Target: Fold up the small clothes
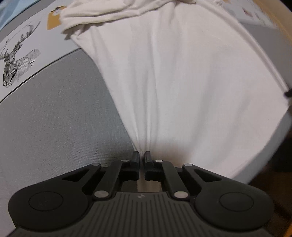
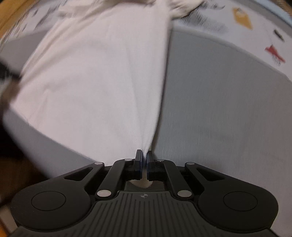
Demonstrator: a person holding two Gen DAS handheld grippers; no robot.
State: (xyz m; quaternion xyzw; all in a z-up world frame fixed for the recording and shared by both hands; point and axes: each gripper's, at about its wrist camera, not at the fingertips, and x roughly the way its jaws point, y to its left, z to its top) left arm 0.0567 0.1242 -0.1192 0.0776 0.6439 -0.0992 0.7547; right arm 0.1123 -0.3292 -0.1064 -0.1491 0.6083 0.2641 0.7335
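A white garment point(image 1: 182, 82) is stretched between both grippers, lifted off a grey mat point(image 1: 63, 118). My left gripper point(image 1: 142, 156) is shut on its near left corner, and the cloth fans out from the jaws toward the far end, where it bunches in folds point(image 1: 94, 16). My right gripper point(image 2: 144, 156) is shut on the near right corner of the same garment point(image 2: 94, 76). The right wrist view is blurred by motion. The far end of the garment still rests on the mat.
The grey mat point(image 2: 228, 109) has a white border printed with a deer drawing point(image 1: 16, 60), a yellow tag shape point(image 1: 53, 20) and a red figure point(image 2: 274, 52). A wooden surface point(image 2: 7, 16) shows beyond the mat's edge.
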